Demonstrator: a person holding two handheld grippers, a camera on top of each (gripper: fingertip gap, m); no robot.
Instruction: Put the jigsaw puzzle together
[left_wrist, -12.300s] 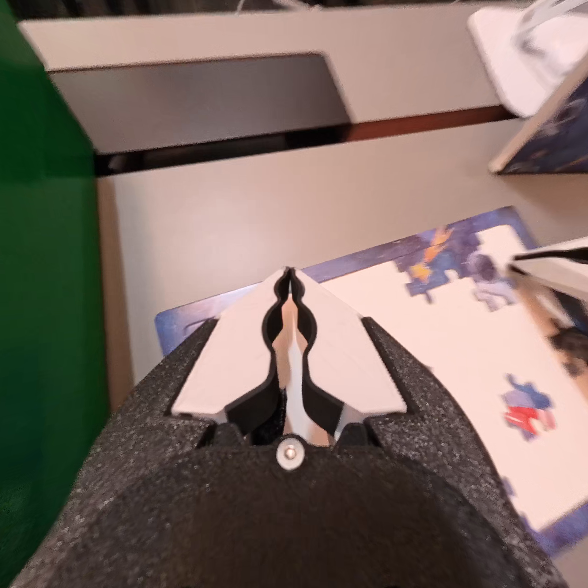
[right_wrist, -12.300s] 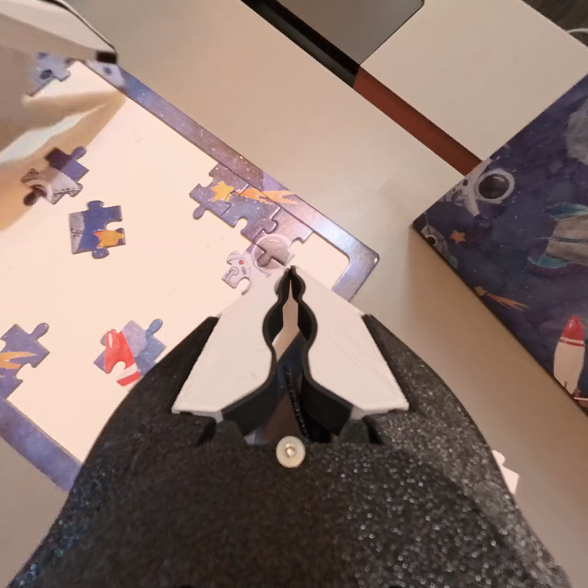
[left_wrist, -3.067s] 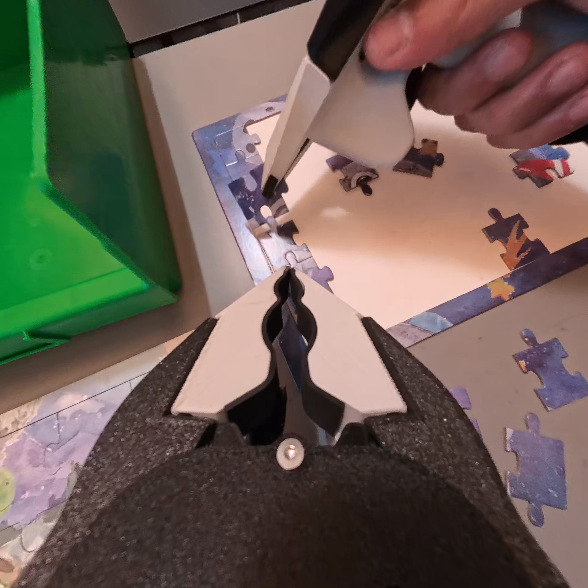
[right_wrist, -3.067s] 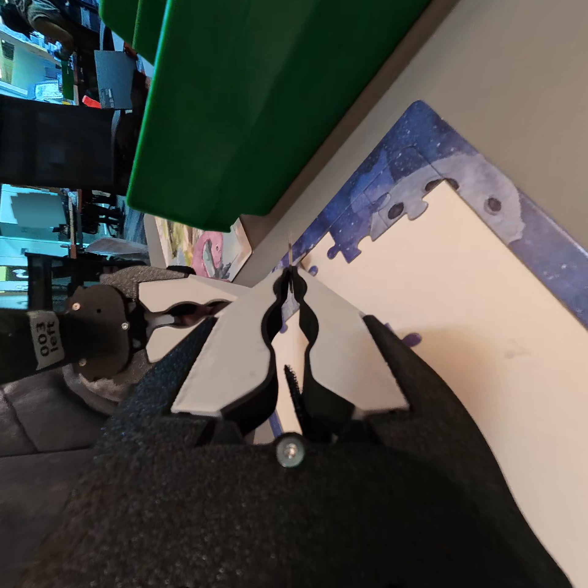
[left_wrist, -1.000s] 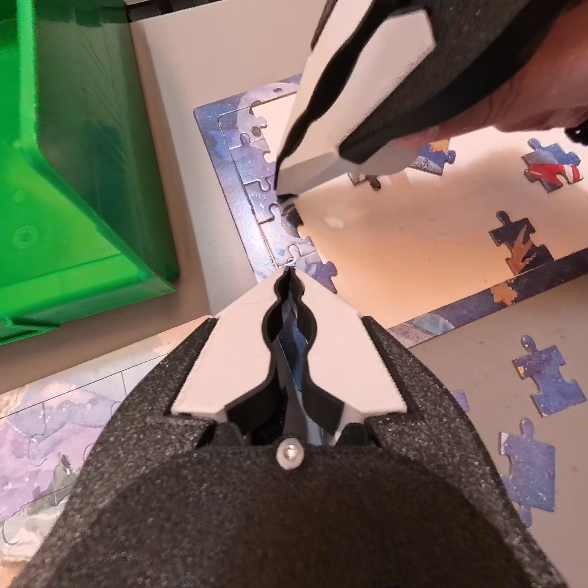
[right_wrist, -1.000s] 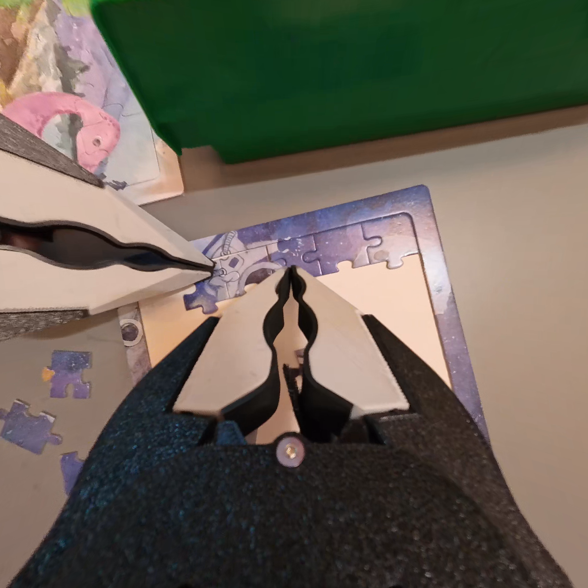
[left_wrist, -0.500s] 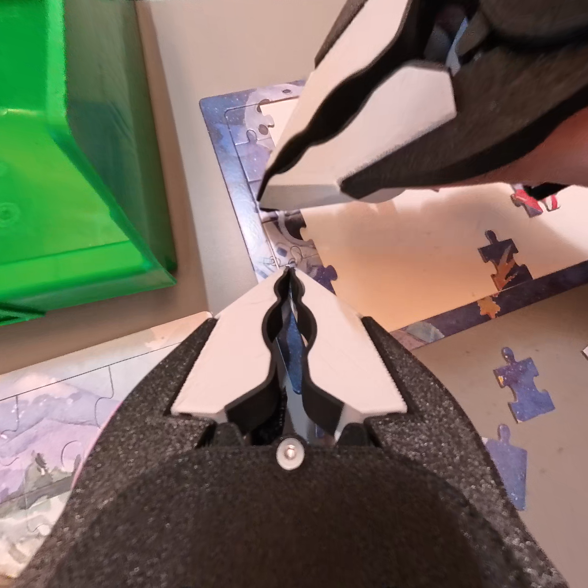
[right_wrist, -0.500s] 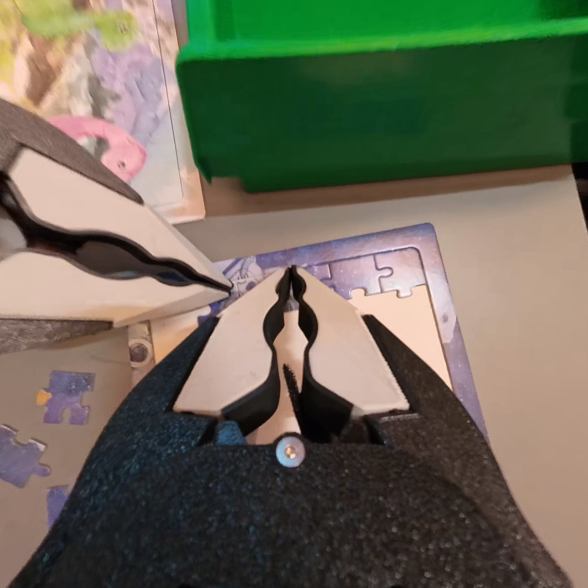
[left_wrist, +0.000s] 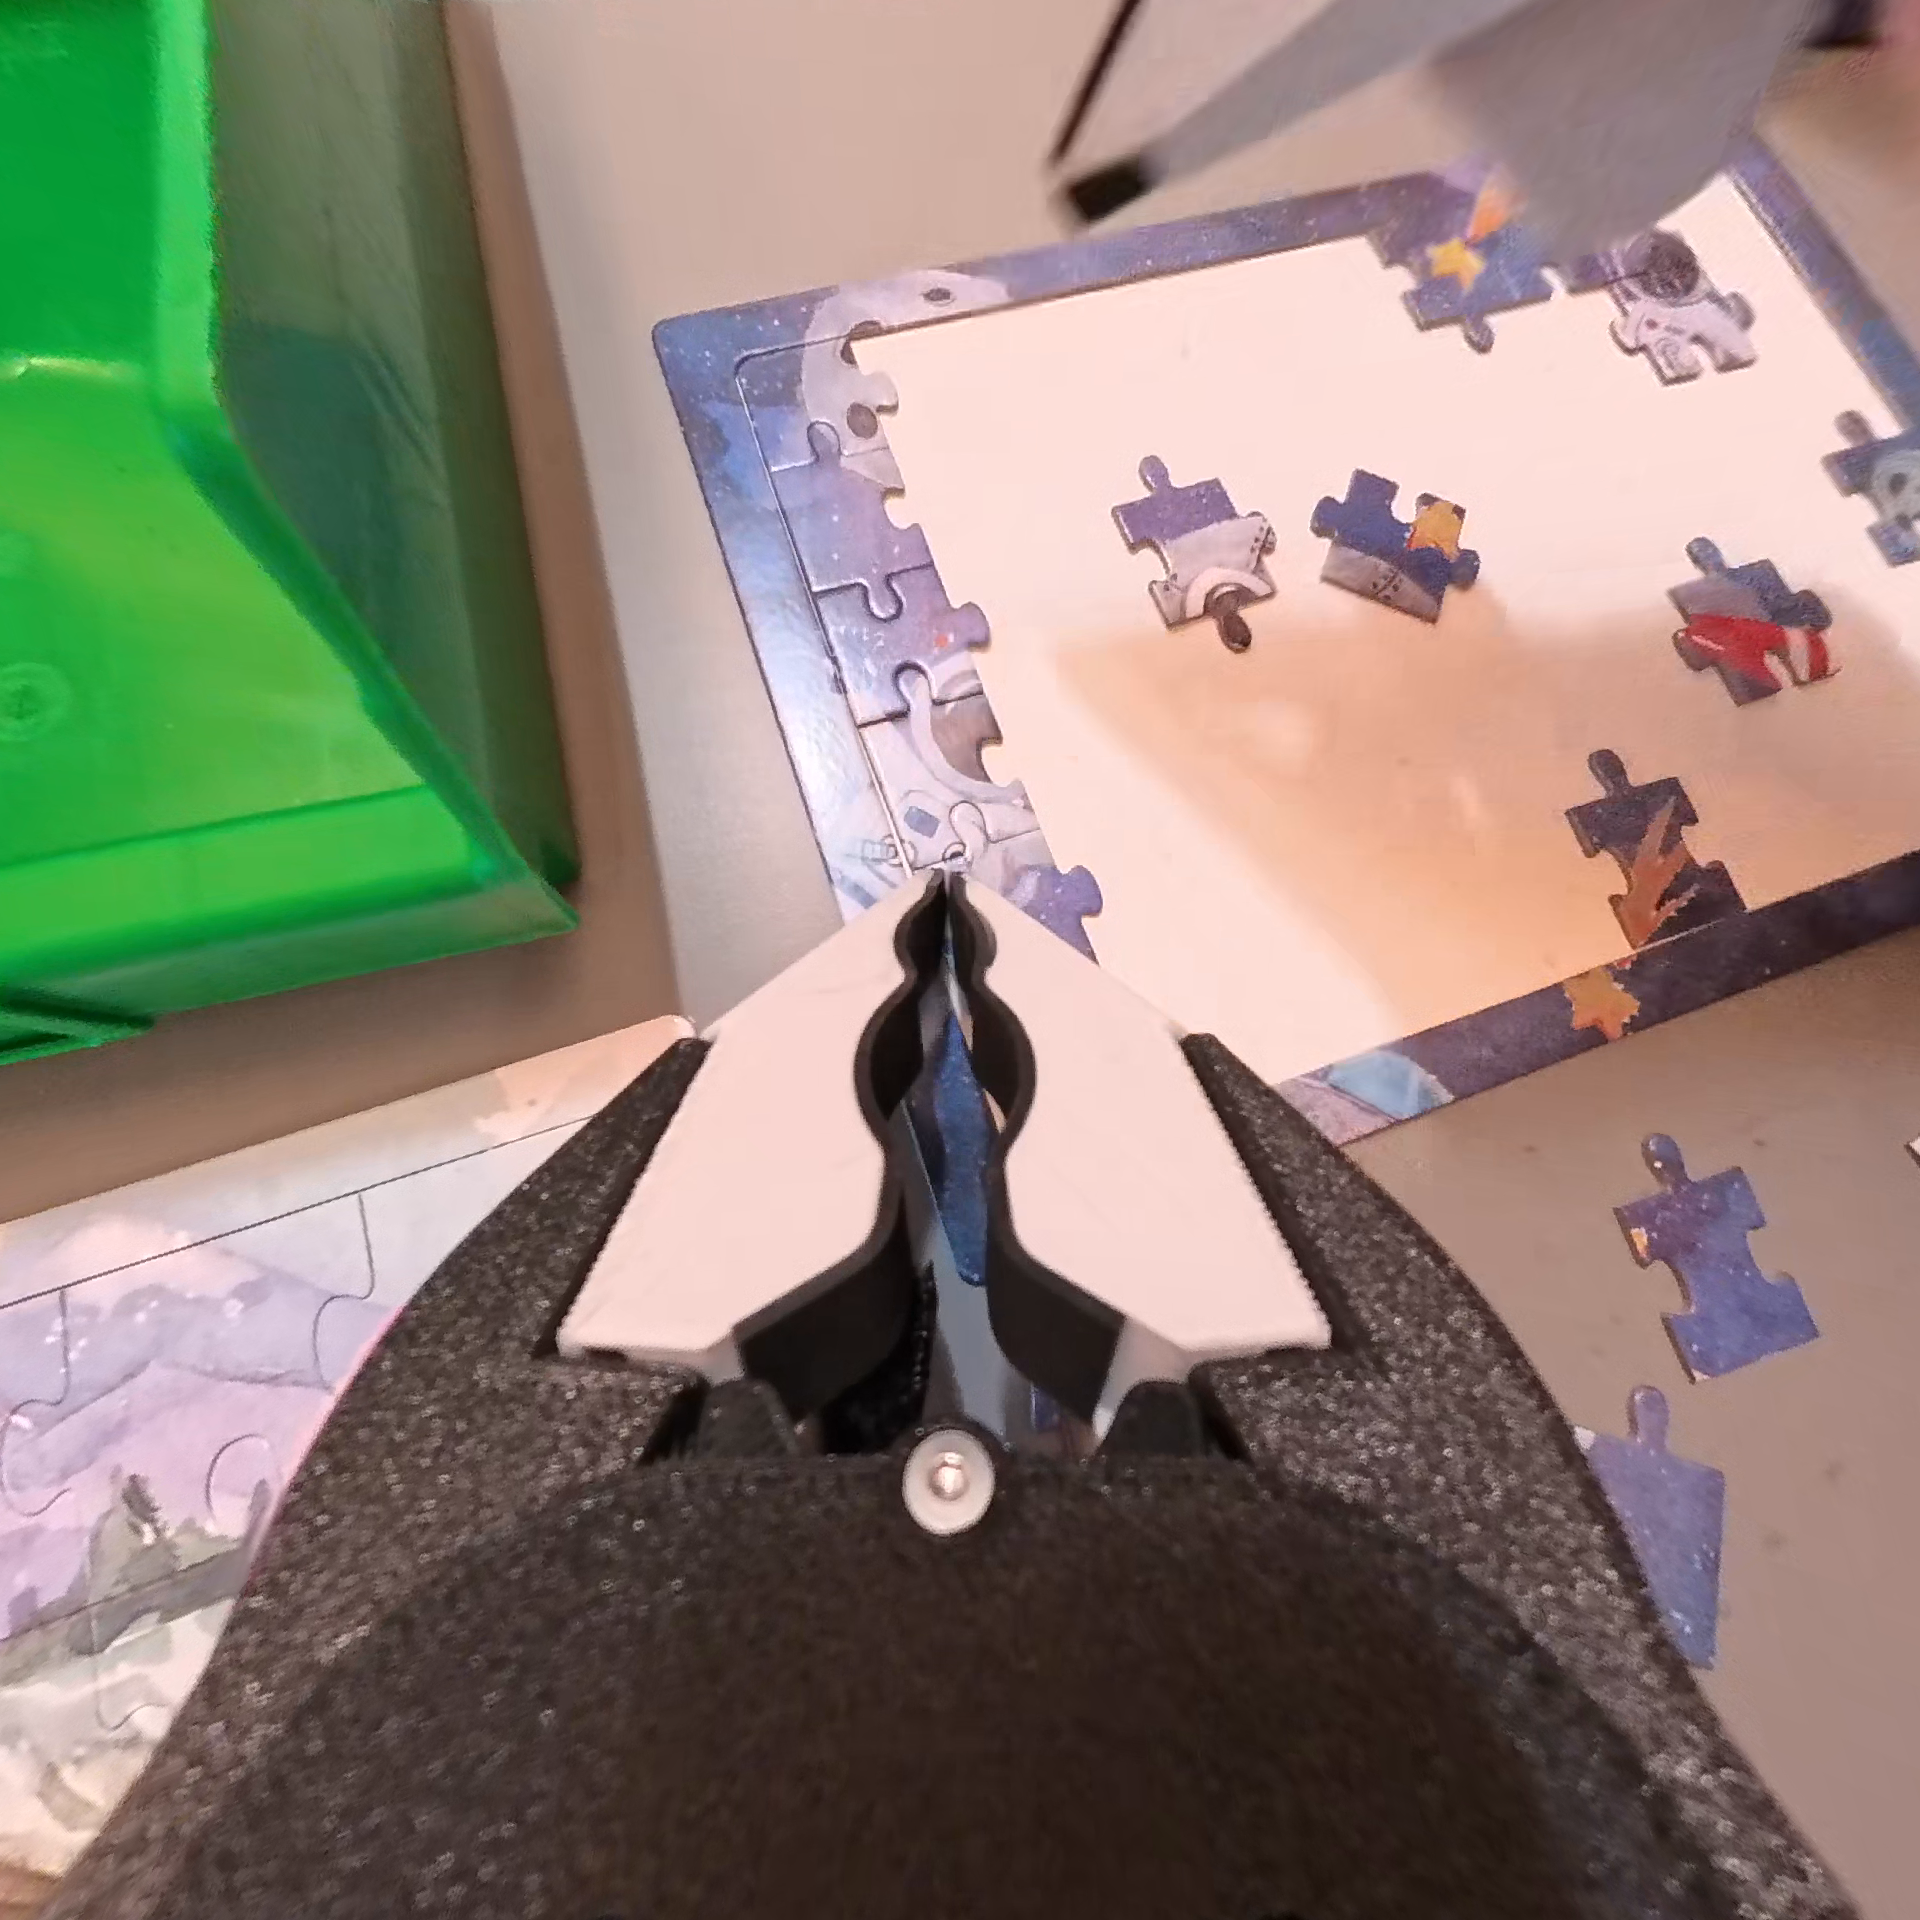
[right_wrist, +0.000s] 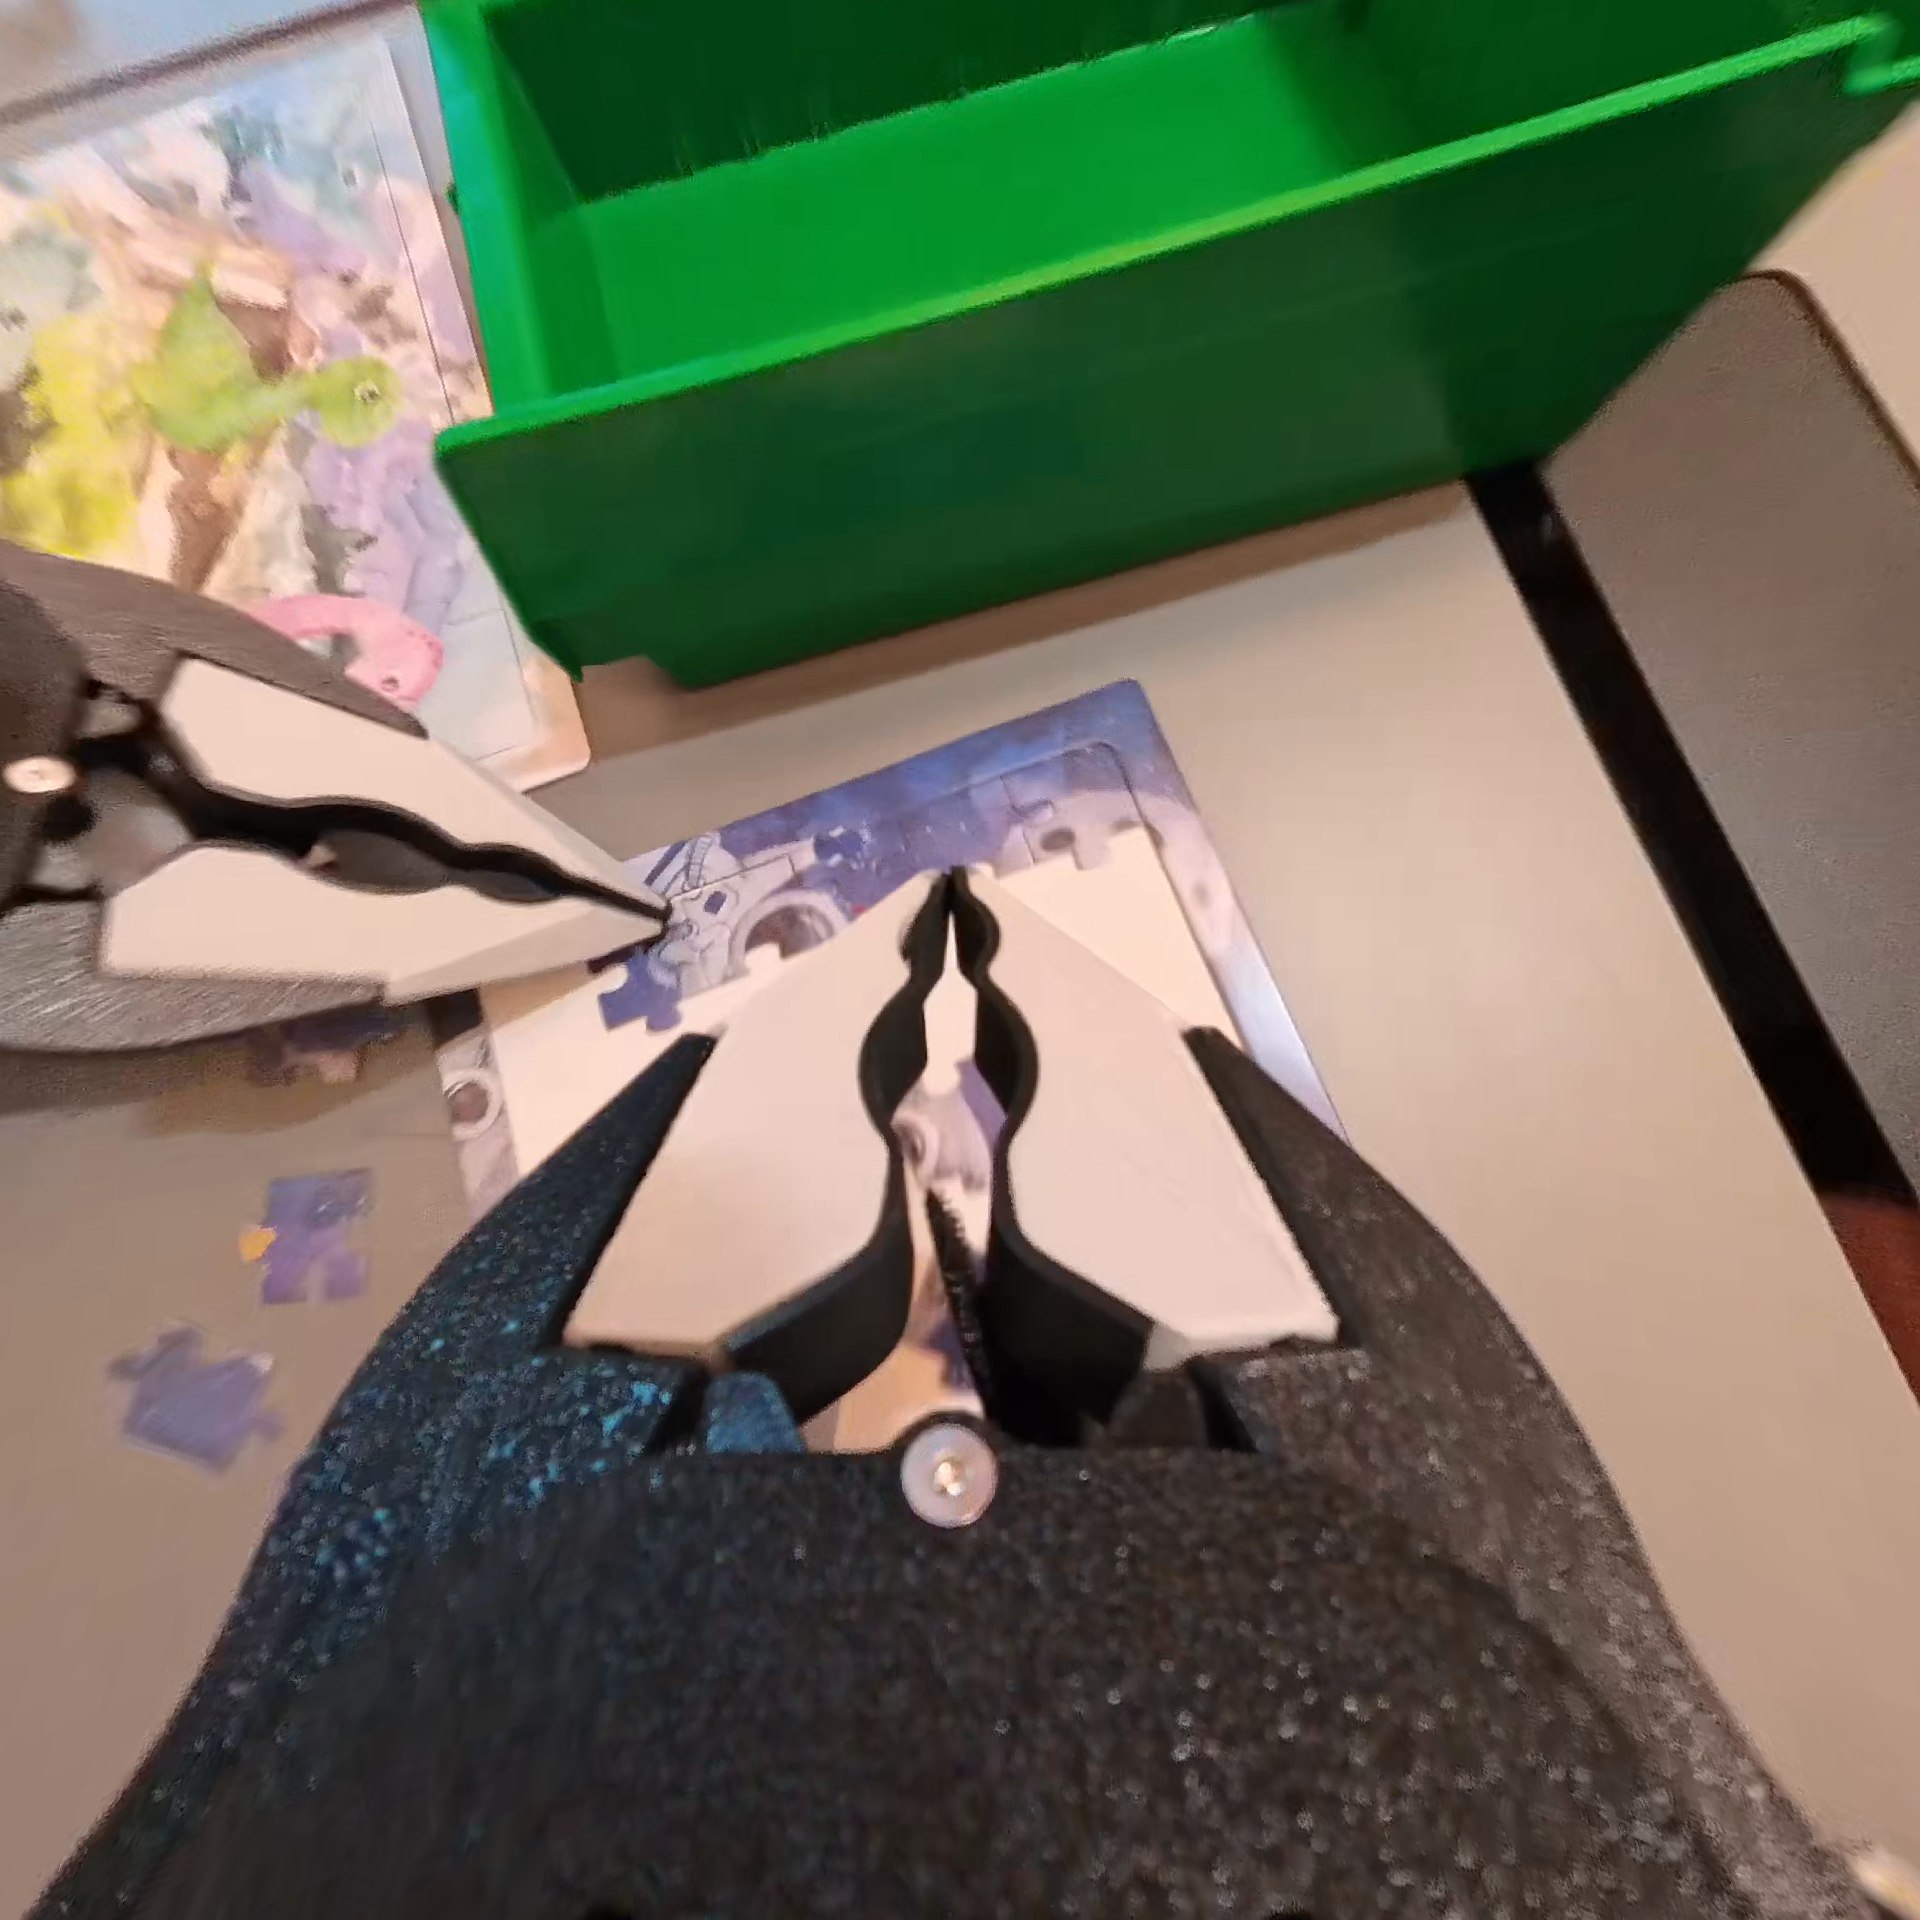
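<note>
A grey table (left_wrist: 727, 125) fills both views. On it, at nine to eleven o'clock in the left wrist view, stands a green bin (left_wrist: 208, 520); the right wrist view shows the same bin at twelve o'clock. A finished puzzle in pale purple (left_wrist: 156, 1403) lies at eight o'clock, near the bin.

The puzzle tray (left_wrist: 717, 499), blue-framed with a cream floor, lies from the centre out to two o'clock. A column of joined pieces (left_wrist: 894, 623) lines its left edge. Loose on the cream floor lie a grey-and-blue piece (left_wrist: 1200, 551), a blue piece with orange (left_wrist: 1397, 556), a red piece (left_wrist: 1751, 634) at three o'clock and a dark streaked piece (left_wrist: 1647, 842). Two blue pieces (left_wrist: 1714, 1257) rest on the table at four o'clock, outside the tray.

The left gripper (left_wrist: 943, 881) is clenched, its tips together over the lower end of the joined column; whether they touch it I cannot tell. The right gripper (right_wrist: 951, 881) is likewise clenched with nothing between its tips, above the tray's corner, and appears blurred at one o'clock in the left wrist view.
</note>
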